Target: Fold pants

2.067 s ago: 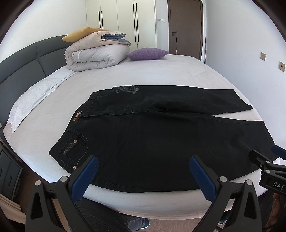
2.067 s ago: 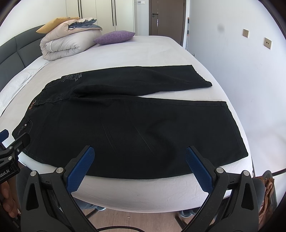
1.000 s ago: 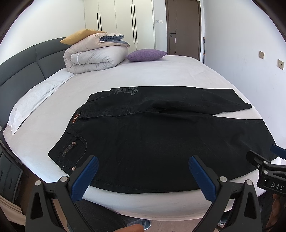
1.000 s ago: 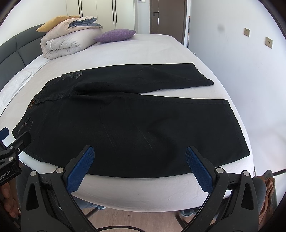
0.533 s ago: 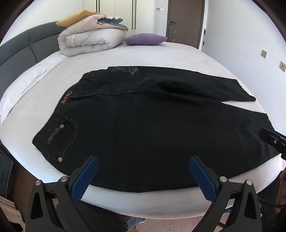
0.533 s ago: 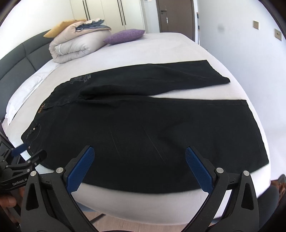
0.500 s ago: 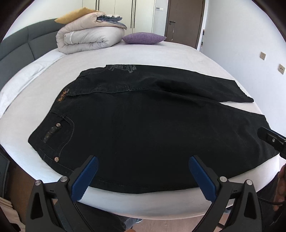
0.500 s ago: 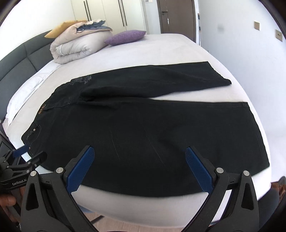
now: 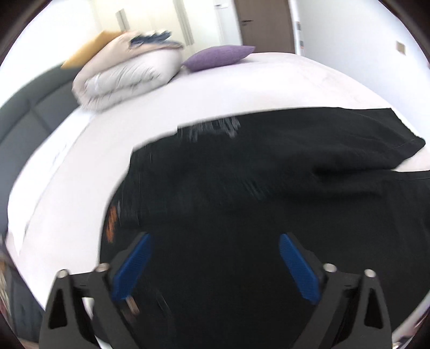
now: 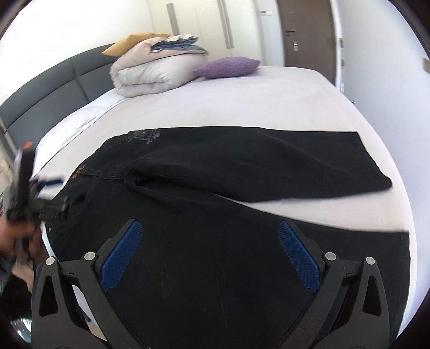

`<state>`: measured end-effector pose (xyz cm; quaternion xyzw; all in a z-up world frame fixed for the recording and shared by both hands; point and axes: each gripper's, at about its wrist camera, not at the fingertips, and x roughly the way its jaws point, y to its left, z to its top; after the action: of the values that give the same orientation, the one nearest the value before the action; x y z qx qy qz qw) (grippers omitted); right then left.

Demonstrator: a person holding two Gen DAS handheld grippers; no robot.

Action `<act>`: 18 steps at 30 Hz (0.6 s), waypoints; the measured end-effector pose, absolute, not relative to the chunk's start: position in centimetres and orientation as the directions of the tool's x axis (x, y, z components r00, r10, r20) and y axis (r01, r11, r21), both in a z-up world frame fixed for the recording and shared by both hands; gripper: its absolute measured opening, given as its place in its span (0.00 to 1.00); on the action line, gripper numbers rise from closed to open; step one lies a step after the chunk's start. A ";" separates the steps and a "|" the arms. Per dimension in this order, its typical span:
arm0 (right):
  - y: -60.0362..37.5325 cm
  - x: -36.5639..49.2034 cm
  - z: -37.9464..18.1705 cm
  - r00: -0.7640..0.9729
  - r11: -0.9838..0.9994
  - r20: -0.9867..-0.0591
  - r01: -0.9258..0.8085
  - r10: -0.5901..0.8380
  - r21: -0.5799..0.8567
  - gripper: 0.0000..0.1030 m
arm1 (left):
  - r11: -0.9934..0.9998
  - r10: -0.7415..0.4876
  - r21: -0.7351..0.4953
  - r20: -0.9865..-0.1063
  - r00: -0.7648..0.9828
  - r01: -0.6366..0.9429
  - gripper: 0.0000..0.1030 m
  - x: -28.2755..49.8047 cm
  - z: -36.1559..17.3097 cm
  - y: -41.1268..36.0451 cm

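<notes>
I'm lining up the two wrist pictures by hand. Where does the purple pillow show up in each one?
Left wrist view: purple pillow sits upper centre, right of the rolled duvet.
Right wrist view: purple pillow is again upper centre, at the far end of the bed, right of the duvet.
Shared landmark: the brown door behind it, which also shows in the right wrist view.

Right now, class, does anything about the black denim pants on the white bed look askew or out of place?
Yes. The black denim pants lie flat, but the legs splay apart: the far leg angles away, leaving a wedge of white bed sheet between them.
</notes>
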<state>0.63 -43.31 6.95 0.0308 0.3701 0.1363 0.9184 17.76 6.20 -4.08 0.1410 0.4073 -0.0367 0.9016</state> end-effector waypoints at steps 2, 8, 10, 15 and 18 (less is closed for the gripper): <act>-43.6 1.9 7.2 0.674 0.947 -0.672 -0.284 0.307 0.148 1.00 | 0.942 0.031 0.248 -0.734 0.678 0.226 0.85 21.9 -3.3 7.6; -44.2 4.7 7.8 0.637 0.908 -0.676 -0.402 0.371 0.120 0.96 | 0.882 -0.003 0.286 -0.793 0.609 0.376 0.81 34.8 -2.6 11.2; -44.4 5.5 7.4 0.604 0.893 -0.689 -0.427 0.400 0.143 0.92 | 0.874 -0.050 0.214 -0.853 0.519 0.437 0.70 38.1 -3.1 11.7; -44.0 7.8 5.7 0.525 0.861 -0.723 -0.472 0.449 0.192 0.83 | 0.832 -0.108 0.112 -0.928 0.356 0.544 0.69 42.3 -5.2 11.1; -43.2 9.2 4.8 0.499 0.848 -0.729 -0.485 0.468 0.213 0.83 | 0.805 -0.066 0.125 -0.953 0.296 0.579 0.69 43.1 -7.9 10.6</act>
<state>9.23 -43.17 4.77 -0.0098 0.4182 0.2753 0.8656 43.08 10.62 -7.90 0.2314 0.5552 -0.2092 0.7710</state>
